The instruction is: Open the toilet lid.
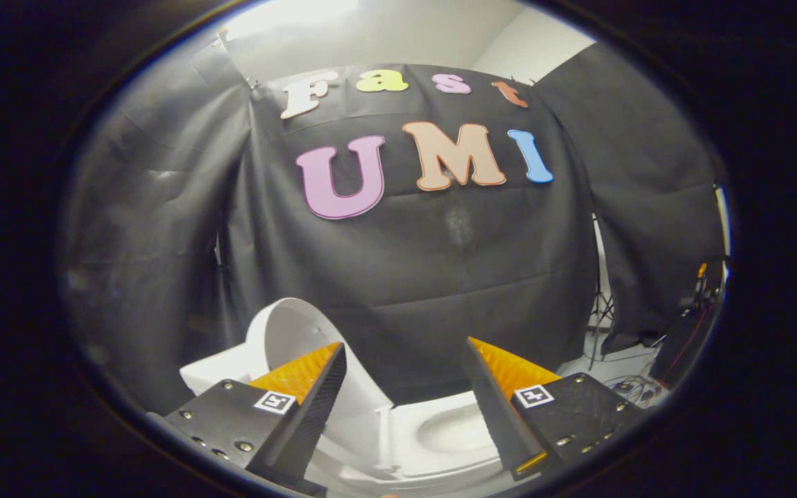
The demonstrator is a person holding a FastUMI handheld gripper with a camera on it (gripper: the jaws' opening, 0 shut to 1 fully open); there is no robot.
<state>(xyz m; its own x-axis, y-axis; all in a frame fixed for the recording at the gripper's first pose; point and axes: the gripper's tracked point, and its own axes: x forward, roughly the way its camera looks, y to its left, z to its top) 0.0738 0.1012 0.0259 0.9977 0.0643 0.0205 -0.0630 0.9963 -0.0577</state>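
Note:
A white toilet sits low down, just beyond and below my fingers. Its lid (288, 335) stands raised, leaning back toward the cistern (215, 373), and rises behind my left finger. The seat (412, 422) and open bowl (454, 432) lie between the two fingers and under the right one. My gripper (404, 349) is open, fingers wide apart, with nothing between them. It hangs above the toilet and touches neither lid nor seat.
A black cloth wall (405, 263) hangs close behind the toilet. To the right of the cloth is a gap with a stand, cables (630, 384) on a light floor and dark equipment (682, 339).

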